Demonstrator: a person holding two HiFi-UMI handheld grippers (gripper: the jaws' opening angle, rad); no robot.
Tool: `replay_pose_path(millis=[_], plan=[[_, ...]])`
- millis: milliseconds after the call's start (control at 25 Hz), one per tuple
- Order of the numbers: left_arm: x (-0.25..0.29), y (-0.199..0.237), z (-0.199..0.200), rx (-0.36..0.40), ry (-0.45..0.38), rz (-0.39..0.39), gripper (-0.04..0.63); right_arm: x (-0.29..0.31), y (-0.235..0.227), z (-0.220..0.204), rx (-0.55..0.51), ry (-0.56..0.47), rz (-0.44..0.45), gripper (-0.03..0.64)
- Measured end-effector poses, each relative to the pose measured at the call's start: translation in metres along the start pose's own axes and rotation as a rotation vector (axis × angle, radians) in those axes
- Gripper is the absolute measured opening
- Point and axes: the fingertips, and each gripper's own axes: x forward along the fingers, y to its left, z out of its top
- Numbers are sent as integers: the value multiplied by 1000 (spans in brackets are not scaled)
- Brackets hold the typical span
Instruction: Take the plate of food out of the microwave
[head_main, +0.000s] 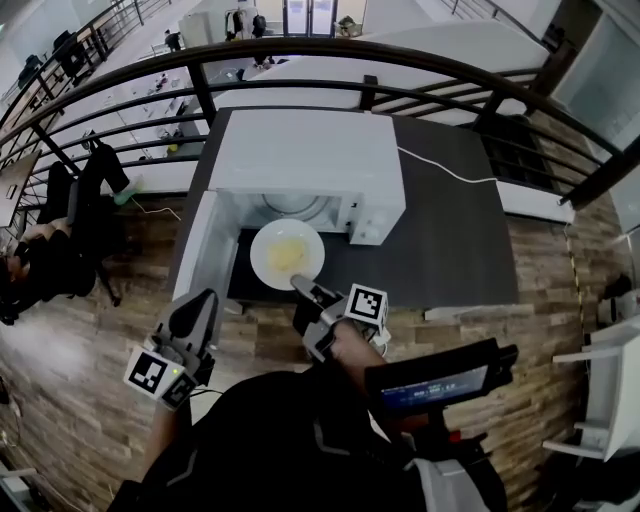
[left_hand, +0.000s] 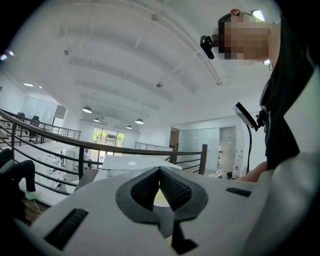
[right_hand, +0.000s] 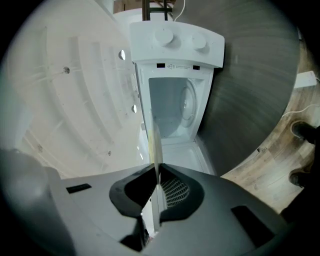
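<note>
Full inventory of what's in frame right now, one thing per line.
microwave: 1, white, on the table, door swung open to the left
plate: 1, white, just in front of the microwave opening, held by its near rim
food: 1 portion, yellow, on the plate
table: 1, dark grey, under the microwave
cable: 1, white, across the table right of the microwave
railing: 1, black, curving behind the table
floor: 1, brown wood planks, around the table
left gripper: 1, grey and white, low left, shut, empty
right gripper: 1, grey and white, shut on the plate
</note>
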Motion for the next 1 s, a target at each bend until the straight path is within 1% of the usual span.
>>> replay_pose_path(millis=[200, 400, 600, 760, 880, 1000], plan=[[-1, -6, -1, -1, 13, -23, 5, -11, 19, -10, -14, -5, 46, 18], [1, -12, 1, -17, -6, -50, 5, -21, 23, -10, -27, -8, 38, 17], [5, -19, -1, 29, 20, -57, 5, -30, 31, -1, -55, -19, 48, 17], [2, -21, 0, 2, 16, -42, 5, -36, 31, 0, -48, -24, 43, 17], [-5, -26, -3, -14, 12, -58, 5, -41, 28, -4, -46, -31, 41, 17], [-7, -28, -3, -13, 14, -64, 5, -41, 30, -5, -57, -22, 51, 17]])
